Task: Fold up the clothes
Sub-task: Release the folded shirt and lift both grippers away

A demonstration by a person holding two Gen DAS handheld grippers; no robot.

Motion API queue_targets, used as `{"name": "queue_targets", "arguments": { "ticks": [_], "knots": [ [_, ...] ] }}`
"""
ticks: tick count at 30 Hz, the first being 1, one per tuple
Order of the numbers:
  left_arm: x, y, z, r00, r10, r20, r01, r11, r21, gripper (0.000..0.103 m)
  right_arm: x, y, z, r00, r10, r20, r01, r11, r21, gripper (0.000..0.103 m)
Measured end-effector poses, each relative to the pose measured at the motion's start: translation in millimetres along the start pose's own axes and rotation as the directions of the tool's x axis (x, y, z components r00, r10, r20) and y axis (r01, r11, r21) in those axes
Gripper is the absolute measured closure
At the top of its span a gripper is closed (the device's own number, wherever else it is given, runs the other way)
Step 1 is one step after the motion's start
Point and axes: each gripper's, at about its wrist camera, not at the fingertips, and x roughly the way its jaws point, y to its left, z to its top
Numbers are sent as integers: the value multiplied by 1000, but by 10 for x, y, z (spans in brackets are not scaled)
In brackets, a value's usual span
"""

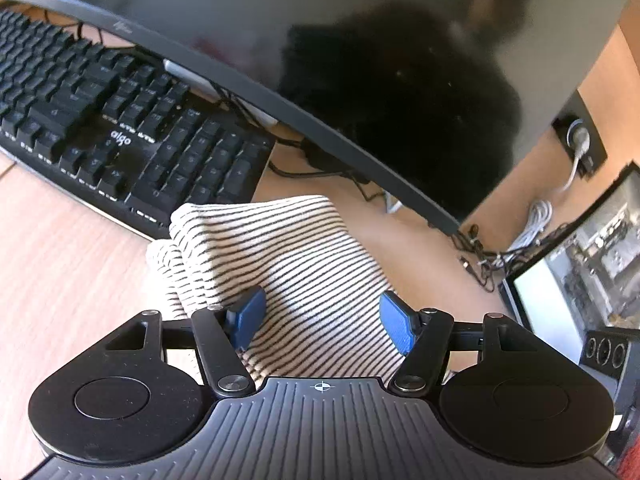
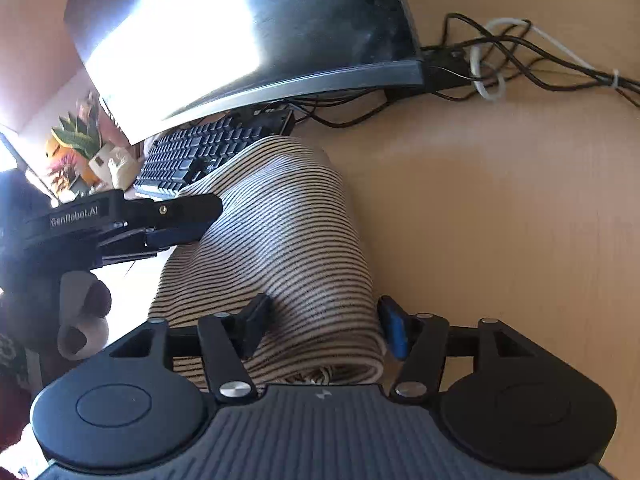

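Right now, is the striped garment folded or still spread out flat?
Folded. The striped garment lies as a narrow doubled-up bundle on the desk, its rounded fold edge and stacked layers showing near the right tool.

The folded knit garment (image 1: 288, 264) was cream with thin black stripes. The wooden counter (image 2: 500, 208) was a pale orange-tan. The plastic keyboard (image 1: 100, 120) was black with faint white legends. Both grippers' fingers (image 1: 250, 316) carried blue pads on black bodies.
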Motion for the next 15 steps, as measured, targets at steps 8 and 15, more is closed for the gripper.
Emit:
{"name": "queue_targets", "arguments": {
  "ticks": [8,15],
  "knots": [
    [-154,-182,-114,994,85,66,-85,996,-12,34,-468,144,-91,994,-59,96,73,985,-155,8],
    [-664,-865,-741,956,251,155,-260,965,42,9,-959,129,-330,982,-31,186,66,981,-183,0]
  ]
}}
